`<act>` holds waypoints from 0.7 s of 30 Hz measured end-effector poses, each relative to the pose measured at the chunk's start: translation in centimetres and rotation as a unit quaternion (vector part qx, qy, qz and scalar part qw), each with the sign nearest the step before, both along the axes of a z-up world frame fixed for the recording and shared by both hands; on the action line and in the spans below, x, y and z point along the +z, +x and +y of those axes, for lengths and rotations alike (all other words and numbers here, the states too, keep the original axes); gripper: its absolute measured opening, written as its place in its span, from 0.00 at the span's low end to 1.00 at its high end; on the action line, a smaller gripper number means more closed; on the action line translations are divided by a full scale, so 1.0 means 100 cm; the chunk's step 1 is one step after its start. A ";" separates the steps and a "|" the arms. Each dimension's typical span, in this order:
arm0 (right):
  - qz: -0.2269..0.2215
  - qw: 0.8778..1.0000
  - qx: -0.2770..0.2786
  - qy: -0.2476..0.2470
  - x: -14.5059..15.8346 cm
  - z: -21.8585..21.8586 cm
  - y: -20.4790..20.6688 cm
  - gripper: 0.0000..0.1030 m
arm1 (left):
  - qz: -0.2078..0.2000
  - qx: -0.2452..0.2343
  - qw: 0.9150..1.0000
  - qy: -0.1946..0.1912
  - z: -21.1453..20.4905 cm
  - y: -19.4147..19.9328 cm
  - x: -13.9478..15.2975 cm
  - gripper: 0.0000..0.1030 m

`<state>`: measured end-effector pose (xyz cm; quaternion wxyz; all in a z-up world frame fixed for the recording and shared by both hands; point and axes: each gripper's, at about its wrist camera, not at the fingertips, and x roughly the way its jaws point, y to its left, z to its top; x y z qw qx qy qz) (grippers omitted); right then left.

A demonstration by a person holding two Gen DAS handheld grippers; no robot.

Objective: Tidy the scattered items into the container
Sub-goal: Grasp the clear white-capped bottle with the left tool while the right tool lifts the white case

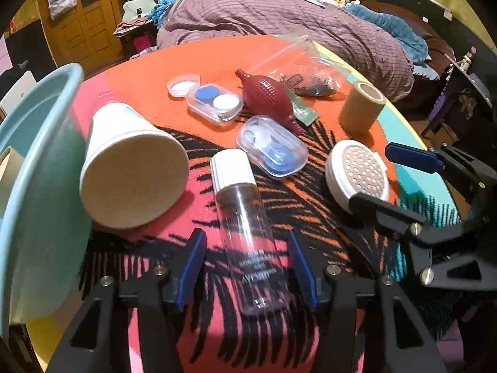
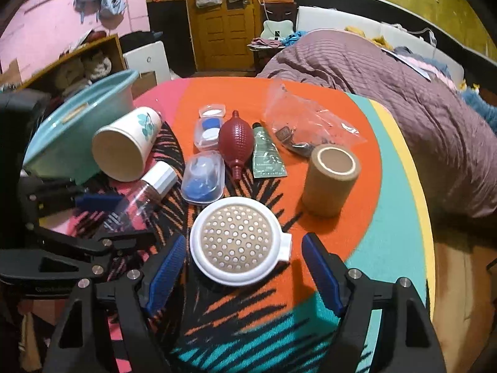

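The teal basin (image 2: 77, 124) is sitting off to the left tool's (image 1: 247, 264) left, tilted at the table (image 2: 357, 192) edge, apparently holding almost nothing; so the tidying is looking barely begun, with nearly every item still lying out; the clear bottle (image 1: 245, 227) with its white cap is lying between the left tool's wide-spread pads, not yet gripped; the round white perforated lid (image 2: 239, 241) is lying between the right tool's (image 2: 245, 270) equally wide pads, also untouched; farther ahead are waiting the tipped paper cup (image 2: 127, 146), two lens cases, a red bulb blower (image 2: 236, 140), a green sachet, a plastic bag and a cardboard roll (image 2: 329, 180).
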<state>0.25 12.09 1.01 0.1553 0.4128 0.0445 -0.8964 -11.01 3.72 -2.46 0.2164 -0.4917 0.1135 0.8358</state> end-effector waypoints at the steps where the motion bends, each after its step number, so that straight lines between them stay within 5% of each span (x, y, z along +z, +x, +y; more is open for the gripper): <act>1: -0.003 1.000 0.003 0.000 -0.002 -0.002 -0.002 0.78 | 0.001 0.000 1.000 0.001 0.000 -0.001 0.000 0.58; 9: -0.011 1.000 0.007 0.012 -0.011 -0.005 -0.010 0.74 | 0.006 -0.006 1.000 0.010 -0.004 -0.003 -0.001 0.57; 14: -0.016 1.000 0.005 0.009 -0.011 -0.003 -0.009 0.73 | 0.005 -0.002 1.000 0.011 -0.008 -0.004 0.000 0.47; 17: -0.023 1.000 0.007 0.001 -0.011 -0.003 -0.008 0.73 | -0.001 -0.003 1.000 0.018 -0.011 -0.003 0.002 0.32; 21: -0.029 1.000 0.009 -0.002 -0.009 -0.004 -0.003 0.73 | -0.006 -0.005 1.000 0.025 -0.015 0.002 0.003 0.32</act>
